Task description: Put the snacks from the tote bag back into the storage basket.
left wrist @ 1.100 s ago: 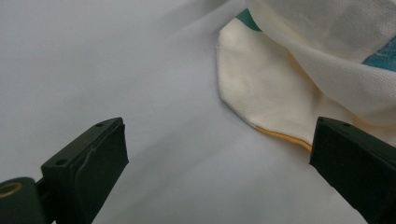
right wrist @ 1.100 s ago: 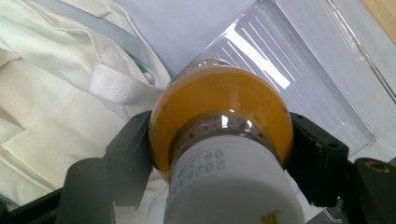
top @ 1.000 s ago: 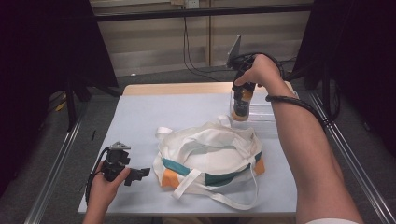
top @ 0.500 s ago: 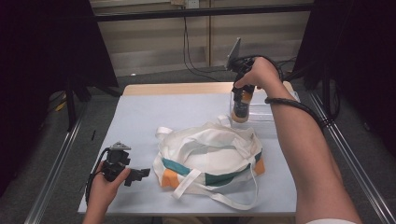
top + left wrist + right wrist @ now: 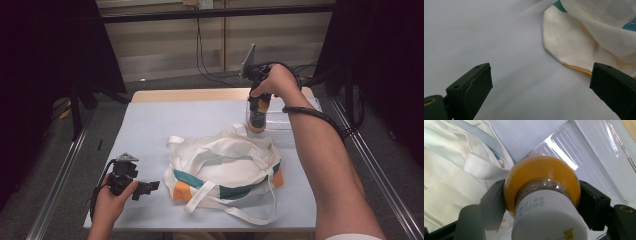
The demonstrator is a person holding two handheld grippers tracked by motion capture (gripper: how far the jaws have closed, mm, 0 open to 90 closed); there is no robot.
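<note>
- Nothing much has shifted since a second ago: the right tongs [image 5: 257, 102] stay at the far right of the counter [image 5: 165, 120] with the bottle [image 5: 257, 116] in their grip, and the left tongs [image 5: 145, 187] keep their place near the front left corner.
- In the right gripper view the bottle [image 5: 542, 182] is clear plastic full of orange liquid, with a white ribbed cap [image 5: 549, 217] printed with dark digits and a small gold mark.
- Right tongs [image 5: 541, 200]: jaws pressed against both sides of the bottle's shoulder, just under the cap.
- From the high view the bottle stands upright over a clear plastic tray [image 5: 282, 122], just beyond the cloth bag [image 5: 225, 167].
- That bag is cream with teal and orange patches and loose white straps.
- Left tongs [image 5: 541, 85]: jaws wide apart, gripping nothing, low over the bare counter [image 5: 486, 37] beside the bag's corner [image 5: 571, 45].
</note>
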